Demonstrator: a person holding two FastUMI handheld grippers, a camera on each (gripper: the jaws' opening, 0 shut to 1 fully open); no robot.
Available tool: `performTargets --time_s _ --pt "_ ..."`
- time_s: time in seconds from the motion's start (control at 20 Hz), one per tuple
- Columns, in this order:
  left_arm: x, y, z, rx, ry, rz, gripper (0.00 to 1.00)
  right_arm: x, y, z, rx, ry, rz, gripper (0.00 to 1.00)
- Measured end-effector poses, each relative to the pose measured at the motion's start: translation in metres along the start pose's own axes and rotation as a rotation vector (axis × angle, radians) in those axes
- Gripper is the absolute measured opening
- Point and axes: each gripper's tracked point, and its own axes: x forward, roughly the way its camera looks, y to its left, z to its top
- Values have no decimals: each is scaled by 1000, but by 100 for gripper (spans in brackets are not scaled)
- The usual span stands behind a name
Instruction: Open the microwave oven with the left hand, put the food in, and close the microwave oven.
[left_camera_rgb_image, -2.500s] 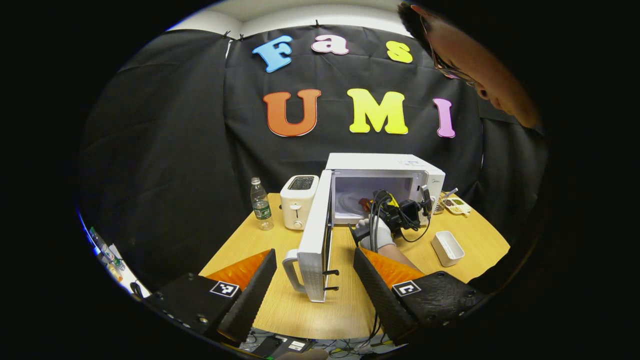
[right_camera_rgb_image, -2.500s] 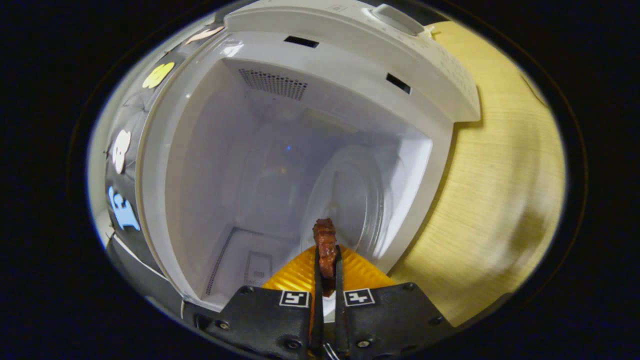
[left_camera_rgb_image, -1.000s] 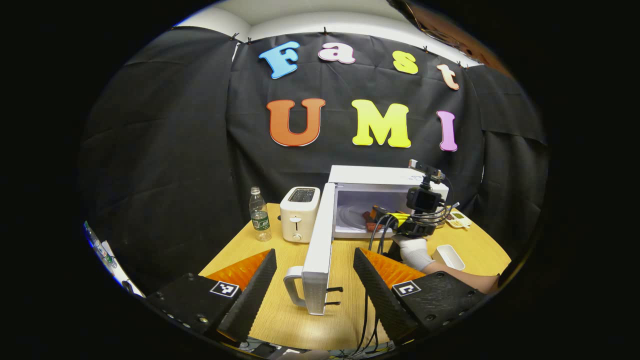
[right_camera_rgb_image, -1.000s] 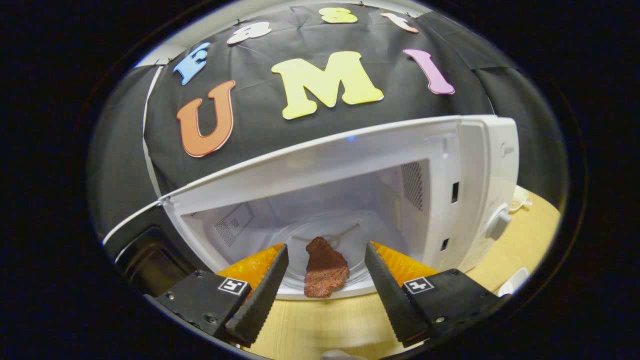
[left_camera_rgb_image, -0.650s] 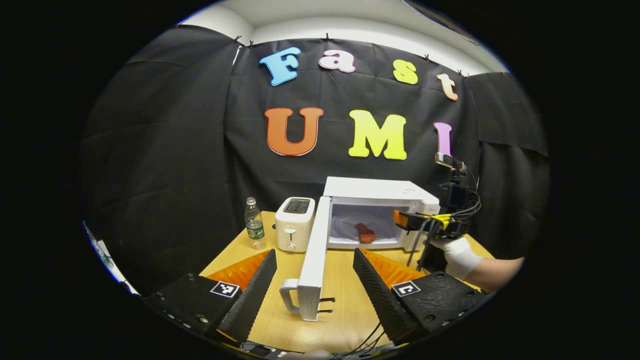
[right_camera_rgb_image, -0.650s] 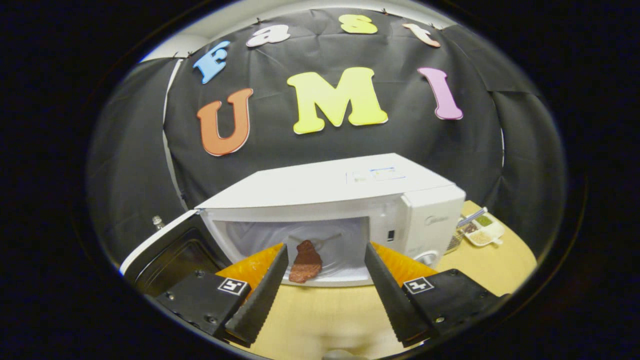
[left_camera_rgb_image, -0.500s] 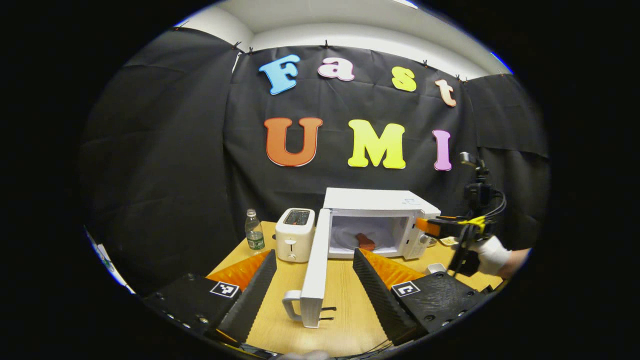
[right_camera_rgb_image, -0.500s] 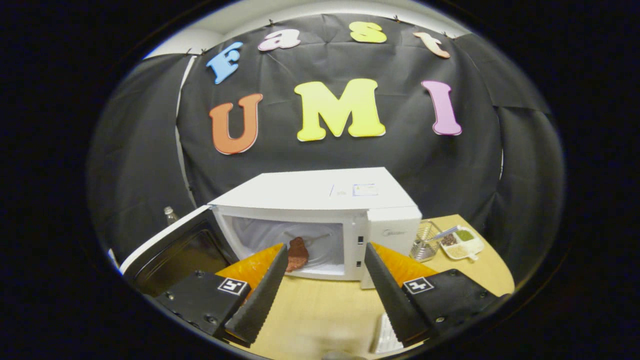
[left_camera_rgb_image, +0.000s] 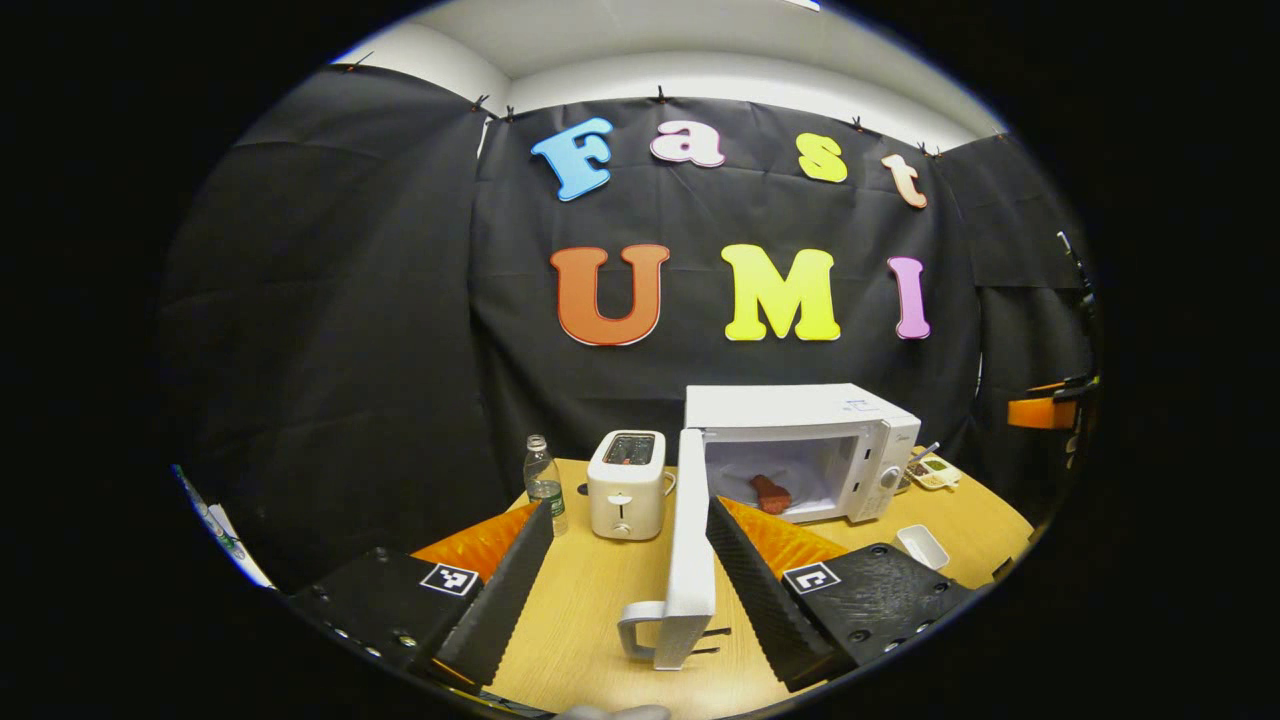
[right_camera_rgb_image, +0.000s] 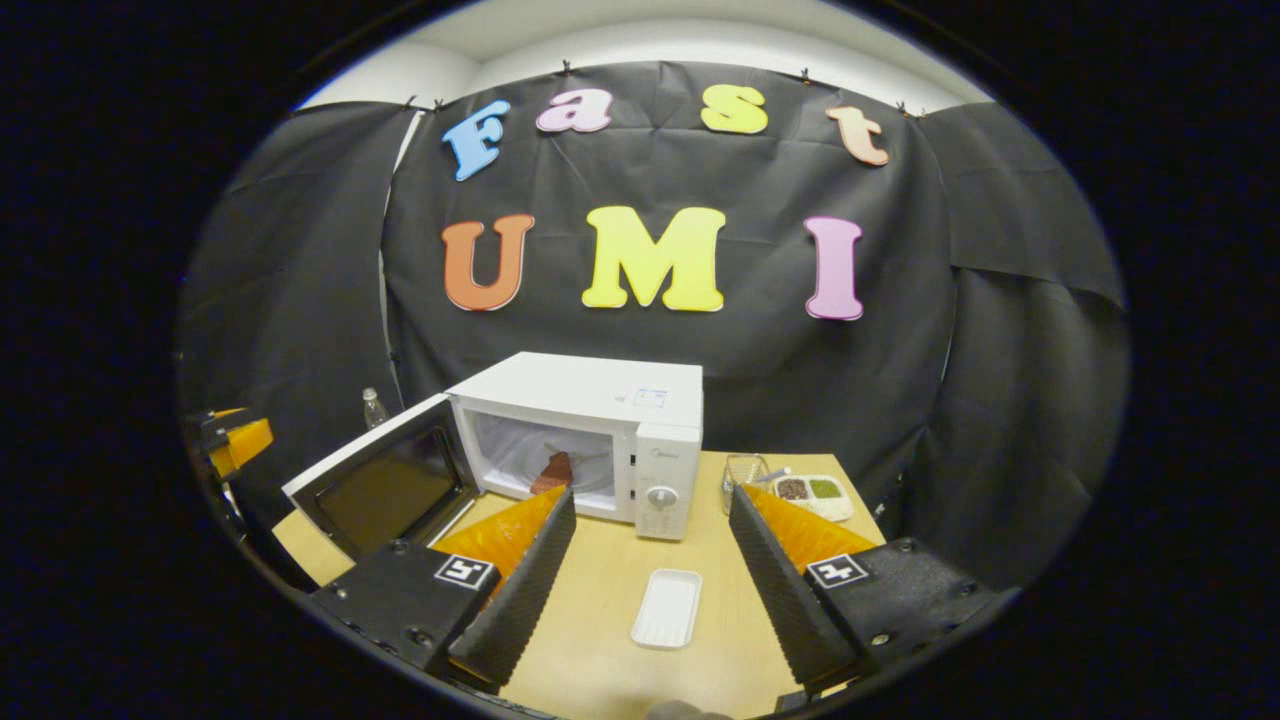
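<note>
Food (right_camera_rgb_image: 557, 470) inside open microwave (right_camera_rgb_image: 590, 420), well beyond both grippers' spread, empty fingers (right_camera_rgb_image: 515, 590).

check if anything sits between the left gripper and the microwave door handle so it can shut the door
Nothing visible does. The left gripper is open with the door handle right between its fingers. The food lies inside the microwave, clear of the door's swing.

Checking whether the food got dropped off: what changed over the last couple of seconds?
The right gripper let go of the food, leaving it inside the microwave oven, then opened and pulled back. The door stayed open; the left gripper stayed open and empty.
</note>
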Motion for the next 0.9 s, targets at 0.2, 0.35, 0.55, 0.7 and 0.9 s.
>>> performTargets --time_s 0.2,0.35,0.55,0.7,0.9 --pt "6 40 -25 28 28 110 88 -25 -18 -8 22 9 -32 92" --pt "4 56 -36 3 41 153 88 -31 -22 -10 35 22 -34 92" --pt "6 53 -44 -30 47 114 50 -32 -24 0 39 28 -19 92" --pt "3 53 -45 -14 30 112 0 -31 -24 -1 48 34 -10 92" --pt "22 51 -71 35 51 75 0 -34 -25 -8 67 50 -10 92"
